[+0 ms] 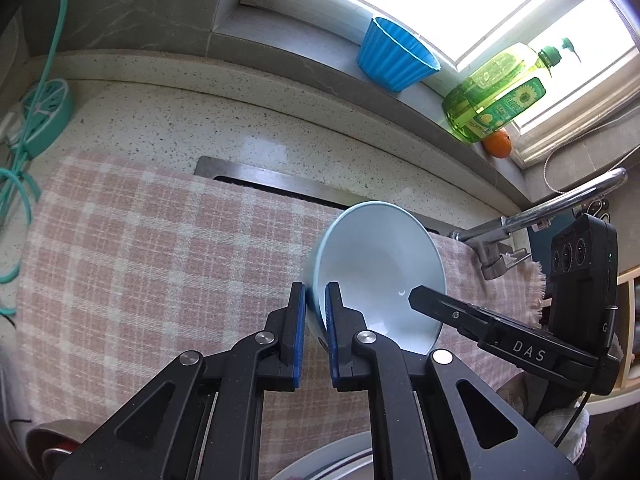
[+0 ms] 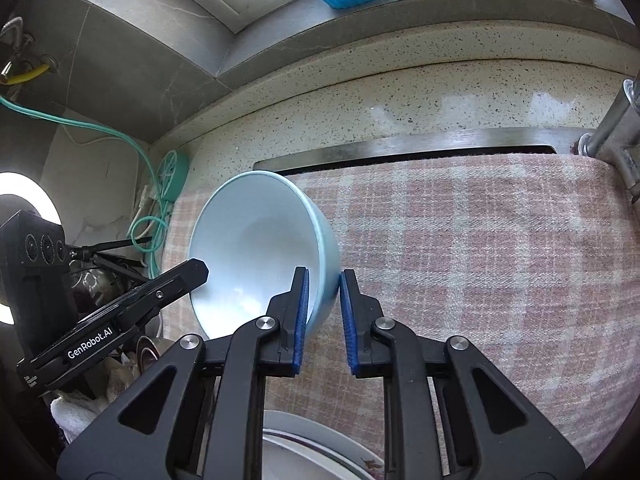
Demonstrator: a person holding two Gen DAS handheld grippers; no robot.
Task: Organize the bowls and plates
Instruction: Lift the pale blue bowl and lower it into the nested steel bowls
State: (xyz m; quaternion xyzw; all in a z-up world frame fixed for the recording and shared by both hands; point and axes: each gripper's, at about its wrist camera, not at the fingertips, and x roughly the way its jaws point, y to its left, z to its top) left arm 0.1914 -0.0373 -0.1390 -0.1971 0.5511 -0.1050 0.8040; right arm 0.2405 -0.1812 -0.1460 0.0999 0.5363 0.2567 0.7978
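A light blue bowl (image 1: 380, 256) hangs tilted above the pink checked cloth (image 1: 160, 240), its opening turned toward the cameras. My left gripper (image 1: 315, 289) is shut on the bowl's rim, one blue pad inside the wall and one outside. On the opposite side, my right gripper (image 2: 324, 273) is shut on the rim of the same bowl (image 2: 252, 236) in the same way. Each view shows a finger of the other gripper reaching into the bowl: right finger (image 1: 428, 302), left finger (image 2: 188, 276). A white plate (image 2: 296, 452) lies below the grippers.
The cloth (image 2: 480, 260) covers the sink beside a steel faucet (image 1: 560, 204). A blue ribbed pot (image 1: 394, 56), a green soap bottle (image 1: 496, 92) and an orange (image 1: 498, 144) stand on the windowsill. Teal cables (image 1: 24, 148) hang at the left. A metal bowl (image 1: 52, 440) sits low left.
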